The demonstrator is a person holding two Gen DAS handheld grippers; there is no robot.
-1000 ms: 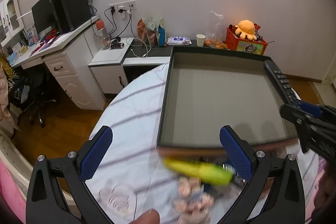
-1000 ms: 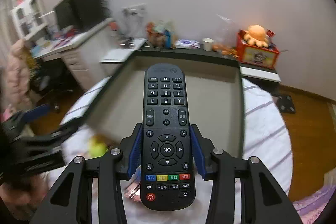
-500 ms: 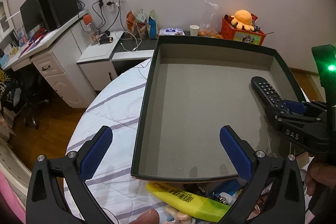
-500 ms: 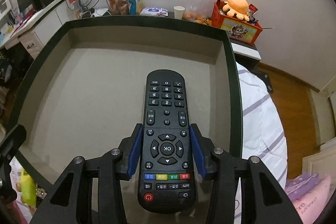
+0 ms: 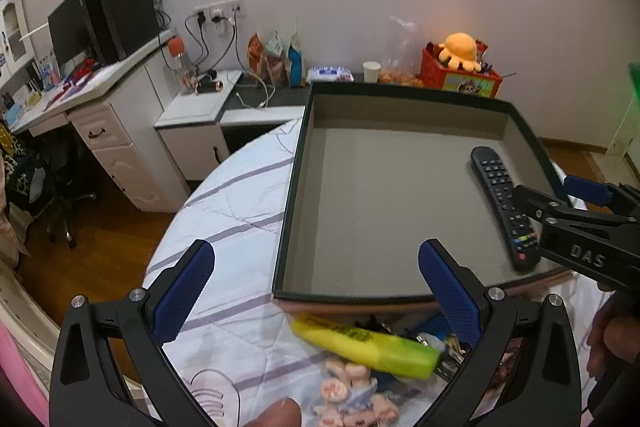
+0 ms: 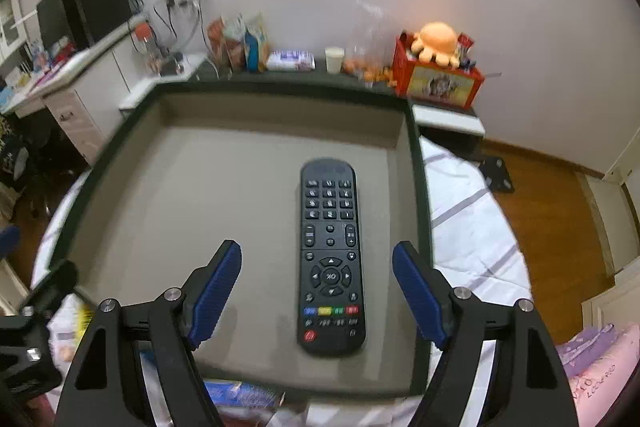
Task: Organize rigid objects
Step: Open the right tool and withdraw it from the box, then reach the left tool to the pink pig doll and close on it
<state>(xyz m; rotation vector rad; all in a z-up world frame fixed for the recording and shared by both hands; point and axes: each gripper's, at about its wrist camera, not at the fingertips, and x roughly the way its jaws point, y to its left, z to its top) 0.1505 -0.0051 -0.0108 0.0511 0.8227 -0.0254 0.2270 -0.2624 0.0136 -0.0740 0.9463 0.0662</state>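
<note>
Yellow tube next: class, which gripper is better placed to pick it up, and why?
Left. The left gripper is open with the yellow tube lying just below its fingers, while the right gripper is opening over the remote inside the tray.

Orange octopus plush (image 5: pixel 459 50) atop red box (image 5: pixel 460 79); paper cup (image 5: pixel 371 71) nearby.

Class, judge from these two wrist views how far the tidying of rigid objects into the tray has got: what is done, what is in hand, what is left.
Done: the remote lies flat in the tray. In hand: nothing; the right gripper is opening, pads clear of the remote, and the left gripper is open and empty. Left: the yellow tube and other small items in front of the tray.
</note>
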